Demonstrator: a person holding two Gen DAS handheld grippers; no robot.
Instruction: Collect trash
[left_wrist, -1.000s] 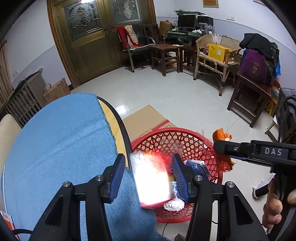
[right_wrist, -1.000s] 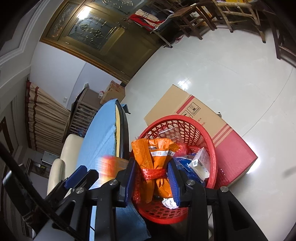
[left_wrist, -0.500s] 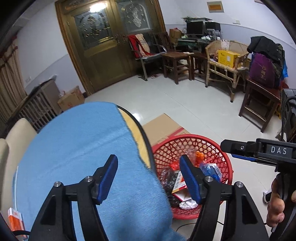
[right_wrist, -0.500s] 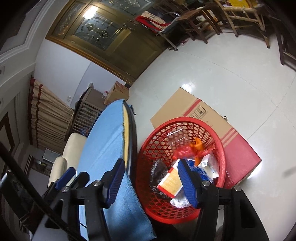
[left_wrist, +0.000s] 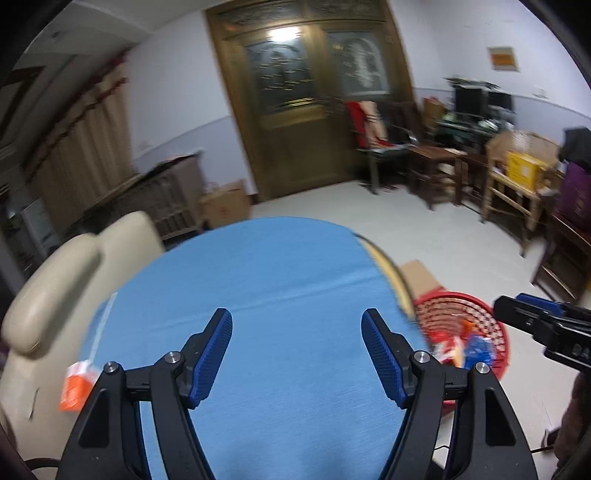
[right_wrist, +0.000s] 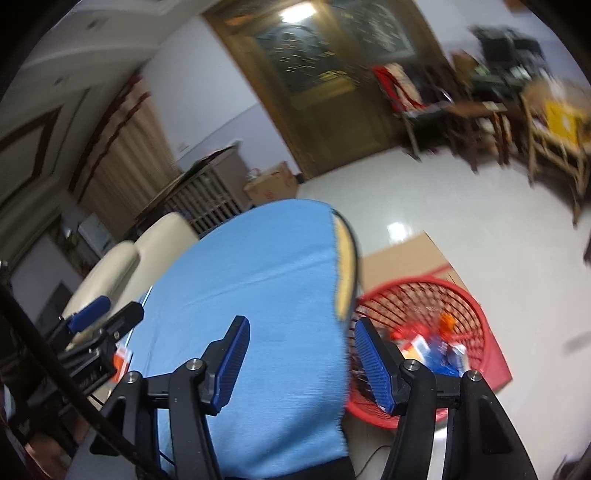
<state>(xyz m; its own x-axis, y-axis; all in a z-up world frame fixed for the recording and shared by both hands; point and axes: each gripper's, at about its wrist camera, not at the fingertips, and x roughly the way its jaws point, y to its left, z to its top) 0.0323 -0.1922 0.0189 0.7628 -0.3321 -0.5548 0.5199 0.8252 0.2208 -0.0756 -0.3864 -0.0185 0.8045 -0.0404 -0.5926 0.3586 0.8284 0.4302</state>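
Both our grippers hang above the blue tablecloth (left_wrist: 280, 295) with nothing between the pads: the left gripper (left_wrist: 297, 354) has its jaws spread wide, and the right gripper (right_wrist: 299, 363) is just as wide, its right finger out past the table edge over the red basket (right_wrist: 476, 332). The basket stands on the floor just beside the table, against a flattened cardboard box (right_wrist: 402, 258), and already holds a blurred heap of red, orange and blue wrappers. What remains on the table, as far as we can tell, is one small orange packet (left_wrist: 75, 384) at the left edge of the cloth, near the cream chair (left_wrist: 55, 280); in the right view it is half hidden behind the other gripper. We judge it to be light, thin and crinkly, likely slick foil or paper, so it may slide on the cloth or fold when pinched. We would take it across its narrow width, near the middle, with the jaws closed fully. The white strip lying beside it is too blurred to identify. Nothing stands between our left gripper and the packet except open cloth, though the chair back sits close behind it, and the carry to the basket crosses the whole table and the right gripper's space.
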